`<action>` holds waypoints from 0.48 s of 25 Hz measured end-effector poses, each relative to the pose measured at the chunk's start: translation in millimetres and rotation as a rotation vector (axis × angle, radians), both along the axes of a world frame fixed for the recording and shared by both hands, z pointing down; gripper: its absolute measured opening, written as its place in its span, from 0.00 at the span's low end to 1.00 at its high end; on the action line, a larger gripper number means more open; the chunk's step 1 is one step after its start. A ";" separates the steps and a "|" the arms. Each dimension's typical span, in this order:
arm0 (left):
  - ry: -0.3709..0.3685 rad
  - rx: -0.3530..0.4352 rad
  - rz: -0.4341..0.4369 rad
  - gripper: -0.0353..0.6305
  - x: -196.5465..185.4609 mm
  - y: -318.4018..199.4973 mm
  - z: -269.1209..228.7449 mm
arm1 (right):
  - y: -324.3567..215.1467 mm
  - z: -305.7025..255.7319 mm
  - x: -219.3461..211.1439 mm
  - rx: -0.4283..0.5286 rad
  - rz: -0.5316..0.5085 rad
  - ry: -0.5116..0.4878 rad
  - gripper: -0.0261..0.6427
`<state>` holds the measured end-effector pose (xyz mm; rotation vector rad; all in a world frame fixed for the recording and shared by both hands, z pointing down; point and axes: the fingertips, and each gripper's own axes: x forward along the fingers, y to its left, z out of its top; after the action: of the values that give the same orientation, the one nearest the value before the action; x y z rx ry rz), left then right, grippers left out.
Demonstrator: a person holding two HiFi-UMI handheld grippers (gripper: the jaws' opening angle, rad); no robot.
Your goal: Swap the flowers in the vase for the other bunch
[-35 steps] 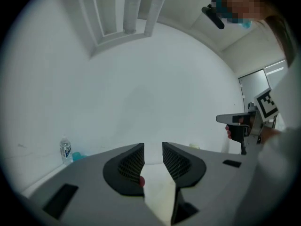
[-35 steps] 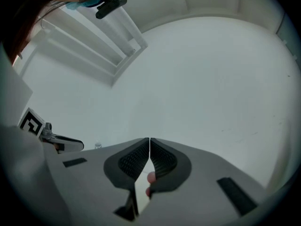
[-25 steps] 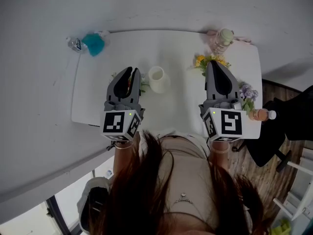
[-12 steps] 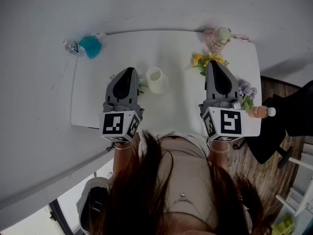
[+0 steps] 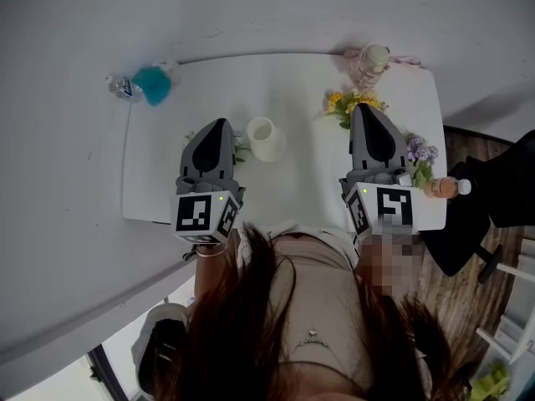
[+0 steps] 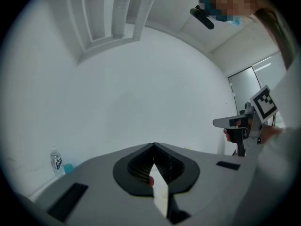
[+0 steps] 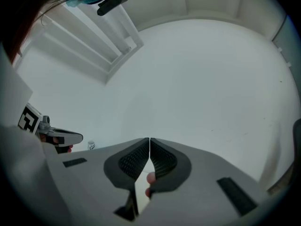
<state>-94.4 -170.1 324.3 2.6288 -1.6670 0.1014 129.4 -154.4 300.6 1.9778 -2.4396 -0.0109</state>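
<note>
Head view: left gripper and right gripper both clenched, empty. Left sits near vase; a careless sweep could topple it.

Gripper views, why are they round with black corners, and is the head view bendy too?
Left gripper view: a wide lens makes it round and dark-cornered, and curves the wall ridges. Right gripper view: the same bending. Head view: milder, but the table edge bows.

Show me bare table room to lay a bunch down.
Bare: the middle, between the white vase and the yellow flowers, and the table left of the left gripper. Crowded: the right edge, with purple flowers and a bottle.
</note>
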 end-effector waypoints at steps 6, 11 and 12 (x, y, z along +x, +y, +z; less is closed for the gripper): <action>0.030 0.007 -0.020 0.06 -5.6 0.5 -2.9 | 1.3 0.7 -0.5 0.002 -0.010 -0.001 0.08; 0.032 0.010 -0.026 0.06 -6.8 0.6 -2.0 | 2.0 1.5 -2.1 0.005 -0.018 0.007 0.08; 0.030 0.008 -0.025 0.06 -6.3 0.9 -0.9 | 2.1 2.0 -2.1 0.004 -0.017 0.010 0.08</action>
<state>-100.7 -169.2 323.4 2.6011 -1.6939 0.0548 127.3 -152.3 302.6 1.9536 -2.4526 -0.0256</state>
